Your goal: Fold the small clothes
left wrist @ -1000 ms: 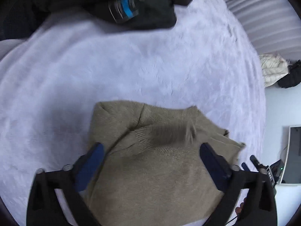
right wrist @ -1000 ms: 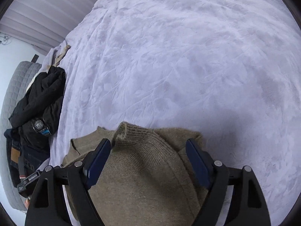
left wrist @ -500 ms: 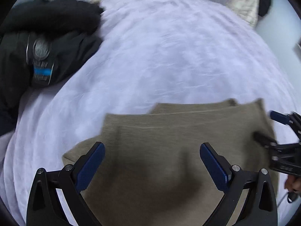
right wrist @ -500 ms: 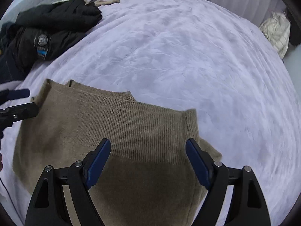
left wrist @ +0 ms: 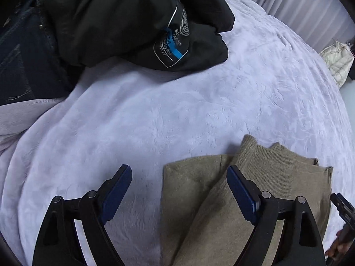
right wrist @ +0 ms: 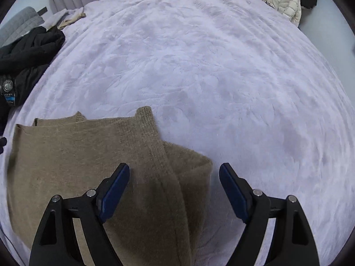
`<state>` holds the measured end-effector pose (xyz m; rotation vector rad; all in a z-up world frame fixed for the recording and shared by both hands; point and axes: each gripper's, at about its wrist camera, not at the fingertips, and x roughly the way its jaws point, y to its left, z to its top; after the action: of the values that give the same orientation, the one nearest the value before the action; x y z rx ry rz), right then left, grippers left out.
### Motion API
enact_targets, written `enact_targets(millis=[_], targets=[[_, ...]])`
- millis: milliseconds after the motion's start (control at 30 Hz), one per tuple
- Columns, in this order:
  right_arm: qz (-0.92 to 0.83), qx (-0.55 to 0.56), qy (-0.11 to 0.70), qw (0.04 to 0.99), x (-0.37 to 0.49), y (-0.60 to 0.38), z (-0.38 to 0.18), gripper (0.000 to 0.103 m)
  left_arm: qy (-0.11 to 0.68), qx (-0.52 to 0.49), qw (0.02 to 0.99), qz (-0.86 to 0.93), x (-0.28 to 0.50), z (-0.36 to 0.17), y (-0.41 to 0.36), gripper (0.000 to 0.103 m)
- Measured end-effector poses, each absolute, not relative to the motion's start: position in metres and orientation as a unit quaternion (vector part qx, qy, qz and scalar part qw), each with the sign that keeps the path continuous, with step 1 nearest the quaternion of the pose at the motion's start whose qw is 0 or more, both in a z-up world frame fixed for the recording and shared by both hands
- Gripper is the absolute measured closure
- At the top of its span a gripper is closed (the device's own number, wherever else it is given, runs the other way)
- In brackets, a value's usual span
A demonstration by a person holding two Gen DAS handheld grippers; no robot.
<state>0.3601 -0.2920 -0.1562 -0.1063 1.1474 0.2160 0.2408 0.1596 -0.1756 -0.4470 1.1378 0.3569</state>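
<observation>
1. Fingers of the left gripper (left wrist: 178, 190) stand spread and pinch nothing. Its jaws have just been closing a little. Only lilac blanket (left wrist: 155, 115) and the sweater's left edge lie between them.
2. Right gripper (right wrist: 174, 187) also has its fingers spread, no pinch. The sweater's right edge lies below the gap.
3. Olive knit sweater (left wrist: 266, 188) lies folded on the blanket. Half a second ago it spanned the gap between the left fingers. Now it sits under and beyond the right-hand finger.
4. In the right wrist view the sweater (right wrist: 77, 155) has shifted from under both fingers toward the left-hand finger, with bare blanket (right wrist: 199, 66) under the right-hand one.
5. Left view only: black jacket (left wrist: 133, 17) with a blue-and-white label close ahead, dark jeans (left wrist: 24, 55) past the left-hand finger, and part of the other gripper with fingertips of a hand (left wrist: 337, 245) beyond the right-hand finger.
6. Right view only: cream padded jacket (right wrist: 286, 0) far ahead to the right, and a grey quilted cushion (right wrist: 20, 22) far ahead to the left.
</observation>
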Motion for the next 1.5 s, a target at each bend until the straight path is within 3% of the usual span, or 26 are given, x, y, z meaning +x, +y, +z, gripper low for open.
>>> enact_targets(millis=[167,267,400,500,533,600,667,1033,1133,1233,1367,1500], targets=[[0.177,-0.080,0.532,0.824,0.337,-0.242,-0.150,0.017,0.519,-0.187,0.834,0.028,0.251,-0.164,0.079,0.015],[0.202,-0.102,0.535,0.814,0.334,-0.222,-0.163,0.017,0.536,-0.178,0.825,-0.032,0.269,-0.184,0.052,0.015],[0.214,-0.060,0.570,0.791,0.340,-0.239,-0.183,0.017,0.528,-0.271,0.800,-0.086,0.285,-0.201,0.062,0.015],[0.211,-0.045,0.564,0.797,0.339,-0.251,-0.187,0.017,0.524,-0.189,0.830,-0.032,0.290,-0.210,0.076,0.015],[0.211,-0.054,0.563,0.797,0.339,-0.252,-0.189,0.017,0.535,-0.207,0.819,-0.009,0.290,-0.223,0.094,0.015],[0.215,-0.067,0.560,0.797,0.336,-0.253,-0.190,0.017,0.530,-0.289,0.796,-0.027,0.279,-0.240,0.134,0.039],[0.221,-0.074,0.558,0.797,0.333,-0.254,-0.190,0.017,0.528,-0.309,0.790,-0.047,0.274,-0.241,0.147,0.044],[0.226,-0.086,0.563,0.790,0.330,-0.256,-0.191,0.016,0.550,-0.313,0.774,-0.022,0.256,-0.235,0.160,0.041],[0.205,-0.082,0.571,0.791,0.326,-0.260,-0.178,0.016,0.532,-0.308,0.789,-0.010,0.235,-0.209,0.163,0.041],[0.213,-0.066,0.548,0.806,0.308,-0.266,-0.151,0.016,0.521,-0.277,0.807,-0.010,0.209,-0.181,0.142,0.021],[0.257,-0.065,0.553,0.790,0.280,-0.250,-0.145,0.016,0.510,-0.246,0.820,-0.077,0.192,-0.167,0.079,0.020],[0.266,-0.078,0.579,0.767,0.267,-0.230,-0.174,0.016,0.559,-0.171,0.808,-0.075,0.195,-0.207,0.035,0.016]])
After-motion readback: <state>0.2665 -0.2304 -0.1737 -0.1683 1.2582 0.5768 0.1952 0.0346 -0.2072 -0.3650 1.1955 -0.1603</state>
